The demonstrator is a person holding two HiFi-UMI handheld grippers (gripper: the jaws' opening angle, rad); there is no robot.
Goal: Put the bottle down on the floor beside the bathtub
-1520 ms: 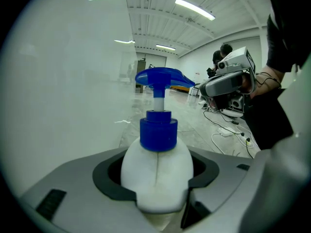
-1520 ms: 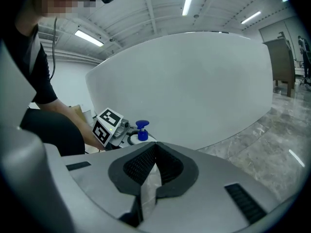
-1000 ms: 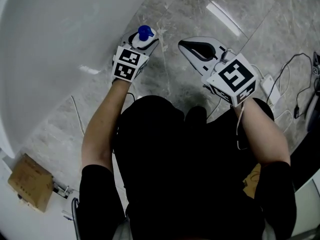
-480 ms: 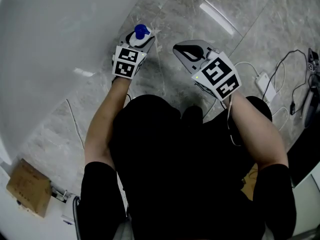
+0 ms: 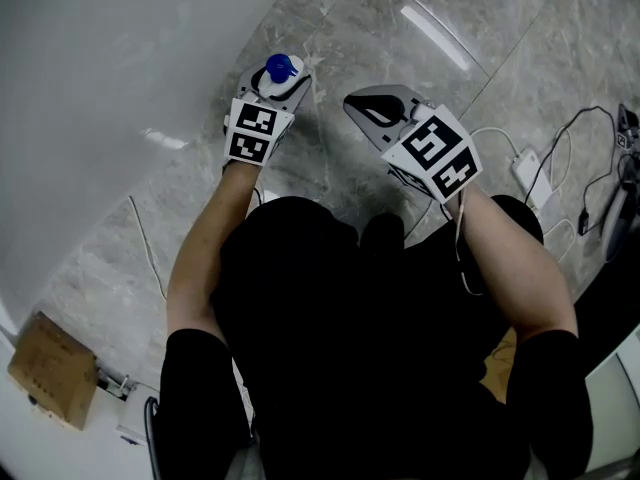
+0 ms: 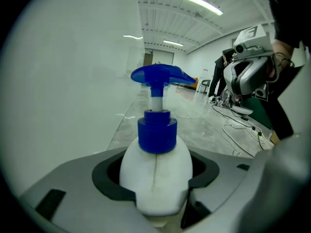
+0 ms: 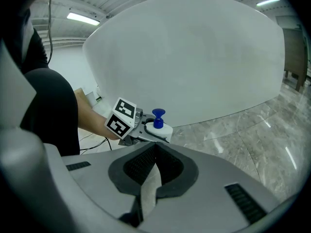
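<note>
A white pump bottle (image 5: pixel 279 68) with a blue pump head sits upright between the jaws of my left gripper (image 5: pixel 272 80), close to the curved white bathtub wall (image 5: pixel 120 88). In the left gripper view both pads press the bottle's (image 6: pixel 155 178) white body, so that gripper (image 6: pixel 155 200) is shut on it. From the right gripper view the bottle (image 7: pixel 159 124) and left gripper (image 7: pixel 148 132) hang low over the grey marble floor (image 7: pixel 243 130); whether the base touches is hidden. My right gripper (image 5: pixel 355 103) is to the bottle's right, its tips (image 7: pixel 155 147) together and holding nothing.
A white adapter (image 5: pixel 528 168) and black cables (image 5: pixel 590 128) lie on the floor at right. A cardboard box (image 5: pixel 48 368) sits at lower left, with a thin white cable (image 5: pixel 145 233) near the tub. Marble tiles stretch beyond both grippers.
My right gripper has come down and drifted a little left, closer to the left gripper. The left gripper has kept its hold on the bottle and barely moved.
</note>
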